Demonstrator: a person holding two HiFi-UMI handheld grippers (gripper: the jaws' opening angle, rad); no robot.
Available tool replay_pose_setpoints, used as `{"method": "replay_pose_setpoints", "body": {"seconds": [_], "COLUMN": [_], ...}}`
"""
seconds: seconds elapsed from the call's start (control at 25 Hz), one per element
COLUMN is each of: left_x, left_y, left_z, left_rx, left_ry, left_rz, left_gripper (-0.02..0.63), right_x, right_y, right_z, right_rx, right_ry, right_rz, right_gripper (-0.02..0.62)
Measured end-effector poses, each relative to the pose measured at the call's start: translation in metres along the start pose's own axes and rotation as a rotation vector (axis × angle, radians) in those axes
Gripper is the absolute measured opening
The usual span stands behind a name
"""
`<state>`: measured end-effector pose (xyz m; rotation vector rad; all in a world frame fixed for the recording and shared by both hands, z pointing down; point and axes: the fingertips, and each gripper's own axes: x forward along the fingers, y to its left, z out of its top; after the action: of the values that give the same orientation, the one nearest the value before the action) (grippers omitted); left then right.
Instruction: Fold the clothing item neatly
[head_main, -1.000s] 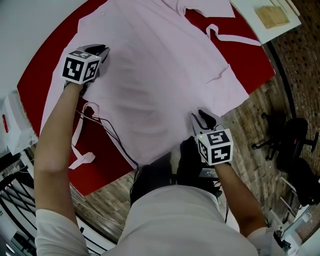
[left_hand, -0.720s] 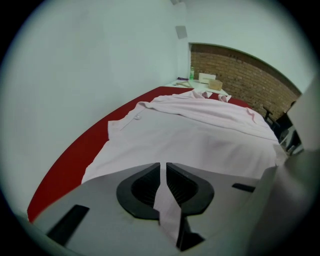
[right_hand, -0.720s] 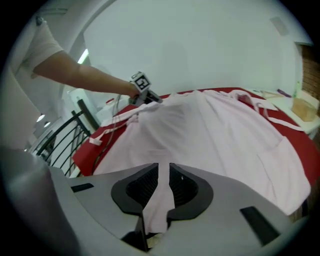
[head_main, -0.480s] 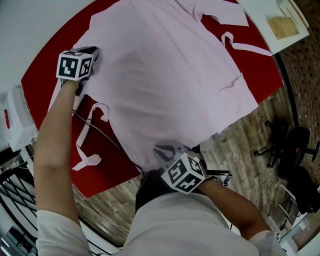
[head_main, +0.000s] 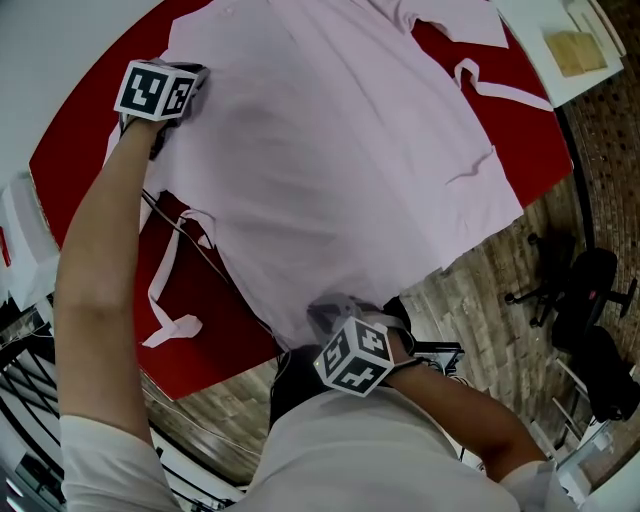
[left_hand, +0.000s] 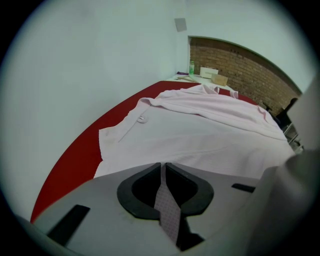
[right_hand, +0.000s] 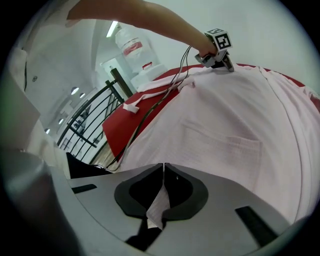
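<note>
Fingers (left_hand: 142, 175) of the left gripper (left_hand: 163, 169) pinched the pink shirt's (head_main: 340, 170) far side edge, while the right gripper (right_hand: 163, 169) had just closed on its near hem. It lay spread over the red table (head_main: 530, 150), with a white strap (head_main: 172, 326) beside it.

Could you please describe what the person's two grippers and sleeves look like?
The left gripper and right gripper each have a grey body with black-lined jaws and carry a white cube printed with black square markers. Thin dark cables trail from the left one. The person wears a white short-sleeved top.
</note>
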<state>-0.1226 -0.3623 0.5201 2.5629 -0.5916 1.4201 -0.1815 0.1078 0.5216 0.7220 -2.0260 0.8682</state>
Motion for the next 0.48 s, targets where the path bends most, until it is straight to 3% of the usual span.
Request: {"method": "replay_pose_setpoints", "body": {"seconds": [0.48], "left_x": [0.003], "left_y": [0.016], "left_z": [0.009], "left_rx": [-0.029], "left_ry": [-0.045], "left_rz": [0.005], "left_gripper": [0.025], "right_x": [0.004], "right_y": [0.019], "right_z": [-0.009], "right_rx": [-0.004], "right_ry": [0.018], "right_rz": [0.061], "right_gripper": [0.015]}}
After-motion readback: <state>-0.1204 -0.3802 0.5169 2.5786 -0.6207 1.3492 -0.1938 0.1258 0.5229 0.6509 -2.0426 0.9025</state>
